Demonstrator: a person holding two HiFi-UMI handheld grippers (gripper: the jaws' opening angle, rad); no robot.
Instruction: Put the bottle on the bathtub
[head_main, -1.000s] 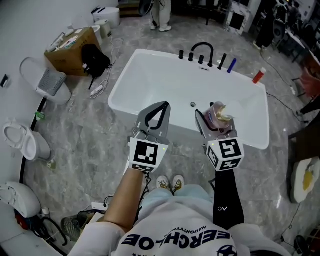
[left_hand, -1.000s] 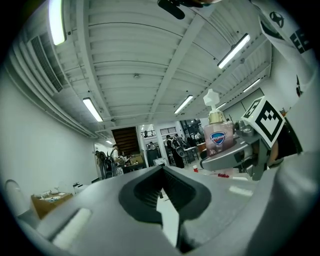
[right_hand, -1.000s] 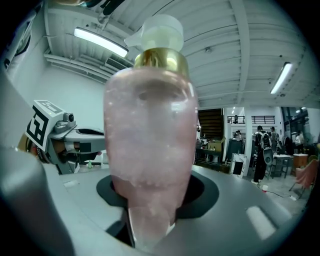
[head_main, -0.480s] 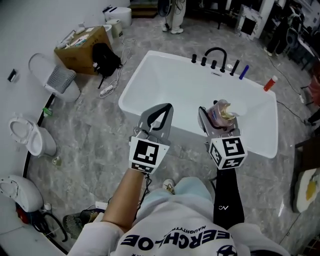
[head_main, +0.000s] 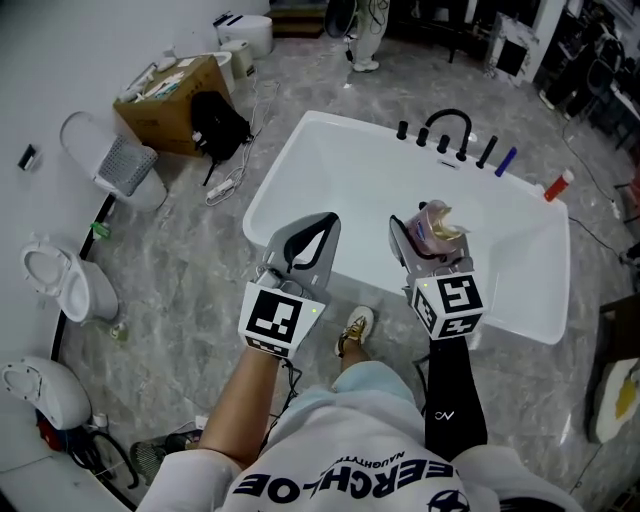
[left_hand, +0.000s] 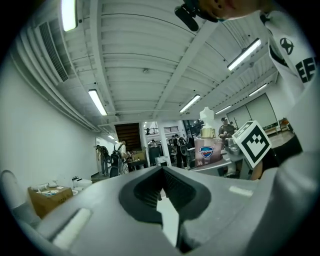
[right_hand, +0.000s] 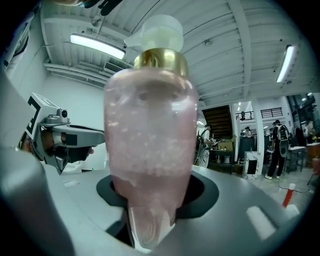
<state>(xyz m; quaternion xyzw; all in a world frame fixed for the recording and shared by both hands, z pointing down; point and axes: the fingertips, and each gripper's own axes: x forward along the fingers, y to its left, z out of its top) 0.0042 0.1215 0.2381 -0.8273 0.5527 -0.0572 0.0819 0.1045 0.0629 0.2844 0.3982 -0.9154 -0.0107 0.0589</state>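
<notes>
The white bathtub (head_main: 340, 180) fills the middle of the head view, with a black faucet (head_main: 449, 127) on its rim at 12 o'clock and a small red bottle (head_main: 557, 185) on the rim at 2 o'clock. A cardboard box (head_main: 170, 98) stands on the floor at 10 o'clock of the tub. The right gripper (head_main: 428, 248) (right_hand: 150, 202) has its jaws closed tight on the lower body of the pink pump bottle (head_main: 436, 226) (right_hand: 150, 125). The bottle stands upright between them, at 12 o'clock of the gripper's marker cube and in line with the tub's near inside wall. The left gripper (head_main: 318, 228) (left_hand: 162, 186) hangs at 9 o'clock of the right one, its jaws together at the tips and nothing between them. One shoe (head_main: 354, 331) shows on the floor between the two arms. Against a second ago, the tub has slid toward 3 o'clock in the head view, only one shoe shows where two stood side by side, and the bottle stays clamped in the same upright pose
</notes>
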